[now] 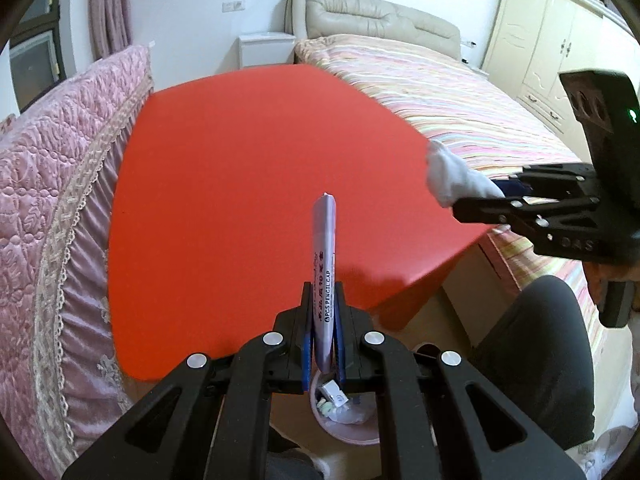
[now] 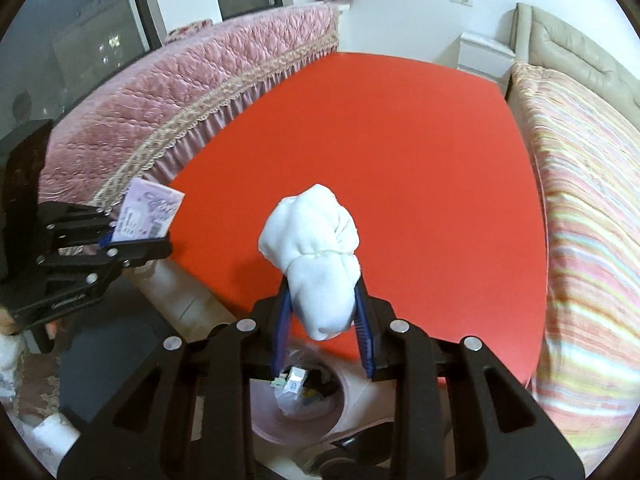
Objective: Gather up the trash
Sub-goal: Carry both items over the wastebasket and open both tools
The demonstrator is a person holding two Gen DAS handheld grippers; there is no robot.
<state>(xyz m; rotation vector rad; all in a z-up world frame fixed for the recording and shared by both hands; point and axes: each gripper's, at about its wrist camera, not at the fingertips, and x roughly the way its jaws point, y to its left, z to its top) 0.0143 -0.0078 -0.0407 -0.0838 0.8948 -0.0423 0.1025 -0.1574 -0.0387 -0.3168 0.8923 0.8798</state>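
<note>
My left gripper (image 1: 323, 292) is shut on a flat lilac pencil-cap packet (image 1: 325, 256), held edge-on above the near edge of the red table (image 1: 240, 168). In the right wrist view the same packet (image 2: 150, 210) sticks out of the left gripper (image 2: 134, 236) at the left. A crumpled white tissue wad (image 2: 316, 256) is pinched between the blue pads of my right gripper (image 2: 322, 300). That wad (image 1: 456, 178) also shows at the right of the left wrist view, in the right gripper (image 1: 486, 198). Below both grippers stands a pink bin (image 2: 264, 420) holding scraps of trash (image 2: 296, 390).
A pink quilted, lace-trimmed cover (image 1: 52, 200) borders the table's left side. A striped bed (image 1: 460, 108) with a beige headboard lies to the right, with a white nightstand (image 1: 266, 50) behind and cream wardrobes (image 1: 560, 52) far right. A person's dark-clad leg (image 1: 536, 360) is by the bin (image 1: 344, 416).
</note>
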